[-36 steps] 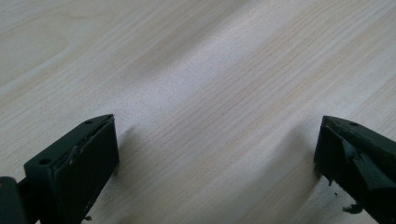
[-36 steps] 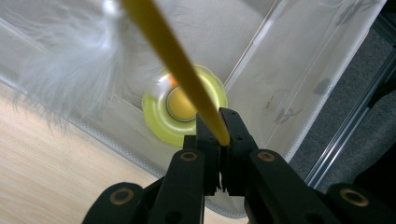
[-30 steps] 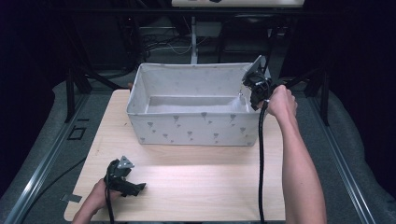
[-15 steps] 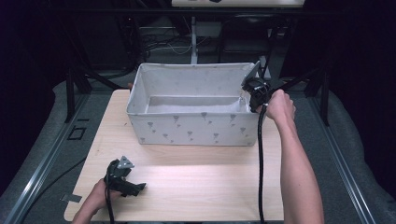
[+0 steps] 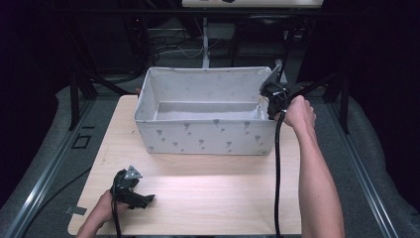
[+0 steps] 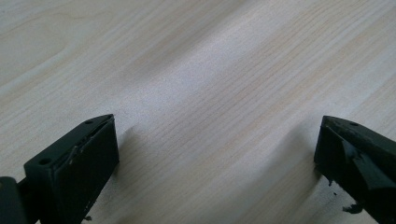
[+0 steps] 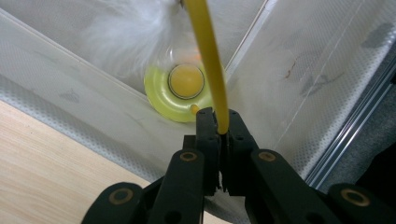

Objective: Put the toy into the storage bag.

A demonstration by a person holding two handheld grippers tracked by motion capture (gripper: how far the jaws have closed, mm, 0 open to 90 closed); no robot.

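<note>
My right gripper (image 5: 271, 100) hangs over the near right corner of a white fabric bin (image 5: 208, 135). Its jaws (image 7: 218, 122) are shut on a thin yellow rod (image 7: 208, 56). The rod runs up and away from the jaws into the bin. Below it, a yellow ring with an orange ball (image 7: 185, 83) lies in the bin's corner, next to white fluffy feathers (image 7: 128, 32). My left gripper (image 5: 144, 199) rests on the wooden table (image 5: 218, 193) at the near left. Its jaws (image 6: 217, 149) stand wide open over bare wood.
The bin, printed with small grey marks, takes up the far half of the table and has tall soft walls. A black cable (image 5: 277, 168) trails from the right gripper along the person's forearm. Dark frame rails and floor surround the table.
The right gripper has sunk slightly at the bin's right corner. The left gripper has stayed where it was.
</note>
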